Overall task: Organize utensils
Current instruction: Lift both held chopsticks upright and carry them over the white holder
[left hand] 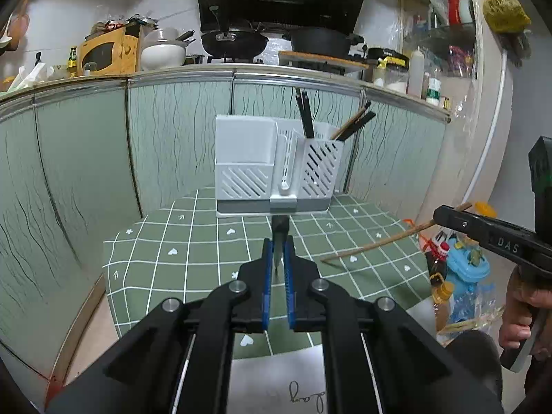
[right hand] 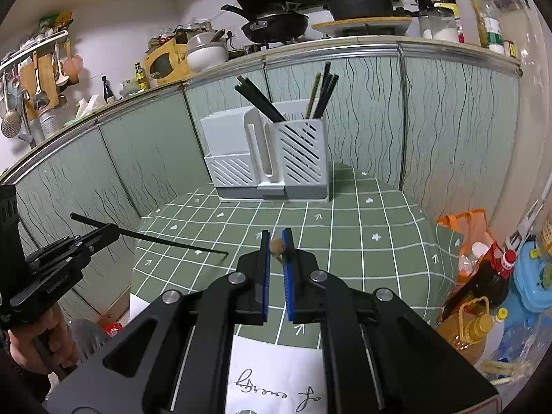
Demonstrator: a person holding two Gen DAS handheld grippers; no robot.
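my left gripper (left hand: 278,252) is clamped on a black chopstick (right hand: 151,238), my right gripper (right hand: 276,245) on a wooden chopstick (left hand: 376,241), and both sticks hang in the air above the green checked tablecloth (left hand: 207,241). the white utensil holder (left hand: 276,165) stands at the cloth's far edge against the cabinet fronts, with more chopsticks (right hand: 321,93) upright in its right slotted compartments.

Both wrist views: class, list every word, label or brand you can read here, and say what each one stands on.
"DAS": on the right tool's black finger, left wrist view.
"GenRobot.AI", small and only roughly readable: on the left tool's black body, right wrist view.
Handwriting on the white paper: upside down, unreadable.
Labels on the counter bottles and floor bottles: too small or blurred.
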